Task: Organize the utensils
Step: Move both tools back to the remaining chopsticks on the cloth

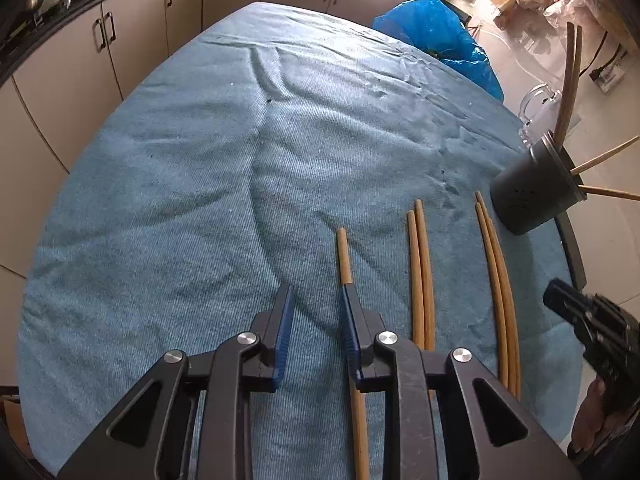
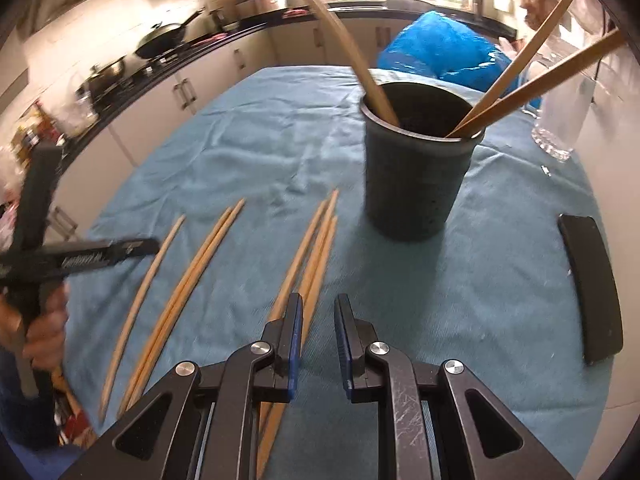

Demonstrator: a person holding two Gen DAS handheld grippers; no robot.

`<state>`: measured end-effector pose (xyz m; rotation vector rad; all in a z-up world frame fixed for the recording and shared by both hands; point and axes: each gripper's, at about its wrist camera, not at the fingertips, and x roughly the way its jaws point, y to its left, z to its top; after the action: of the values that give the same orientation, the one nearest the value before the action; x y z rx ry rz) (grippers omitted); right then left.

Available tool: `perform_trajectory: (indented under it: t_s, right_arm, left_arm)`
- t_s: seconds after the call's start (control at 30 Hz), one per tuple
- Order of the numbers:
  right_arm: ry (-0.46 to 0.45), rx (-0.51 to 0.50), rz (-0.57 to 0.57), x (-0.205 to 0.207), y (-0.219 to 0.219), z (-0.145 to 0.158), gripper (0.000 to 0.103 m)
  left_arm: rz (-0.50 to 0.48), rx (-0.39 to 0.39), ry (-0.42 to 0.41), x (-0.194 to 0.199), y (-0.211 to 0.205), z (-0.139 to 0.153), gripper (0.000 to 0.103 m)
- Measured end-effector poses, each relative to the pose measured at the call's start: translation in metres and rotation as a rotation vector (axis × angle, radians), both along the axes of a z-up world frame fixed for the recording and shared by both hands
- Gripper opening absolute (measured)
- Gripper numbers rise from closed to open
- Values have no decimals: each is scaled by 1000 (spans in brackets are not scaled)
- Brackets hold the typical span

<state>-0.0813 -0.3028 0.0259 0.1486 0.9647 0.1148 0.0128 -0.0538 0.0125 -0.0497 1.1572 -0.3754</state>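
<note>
Wooden chopsticks lie in three groups on the blue cloth: a single chopstick [image 1: 343,256] [image 2: 152,264], a pair [image 1: 420,272] [image 2: 200,264] and a bundle of three [image 1: 496,280] [image 2: 316,240]. A dark cup [image 1: 536,192] [image 2: 416,172] stands upright behind them and holds several chopsticks. My left gripper [image 1: 316,296] hovers low with its jaws slightly apart and only cloth between them; the single chopstick runs under its right finger. My right gripper [image 2: 319,300] is open a little with nothing between its pads, and its left finger hangs over the bundle of three.
A blue plastic bag [image 2: 440,52] and a clear glass jug [image 2: 560,120] stand at the table's far right. A black flat object [image 2: 592,288] lies near the right edge. Kitchen cabinets and a stove with pans run behind the table. A hand holds each gripper.
</note>
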Motion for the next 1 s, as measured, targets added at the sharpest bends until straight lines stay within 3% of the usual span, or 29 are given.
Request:
perform_trajectory:
  t_s: [0.13,0.2,0.57,0.8,0.83,0.9,1.0]
  right_arm:
    - [10,22,-38,21,7,-5,17]
    - [15,29,-41,29,11,-6,17]
    - [86,78,-29,68,37,-12,17]
    - [137,84,-67,71,29,-24,18]
    - [135,78,-71,71,29,-25,19]
    - [148,66,-80,74,27,-26,20]
    - [161,63,-87,76,28,-31,21]
  left_arm:
    - [-3,23,-20,3,-6,0,20]
    - [7,49,-22,6,-6,-2,0]
    - [-12,29,-8,7,5,-3,0]
    - [-31,-88,59,8,20,-3,1]
    - [-31,-96,63,7,21,-2,2]
    - [-28,-110,77,8,23,-2,19]
    - [-34,-112,68,6,21,1,22]
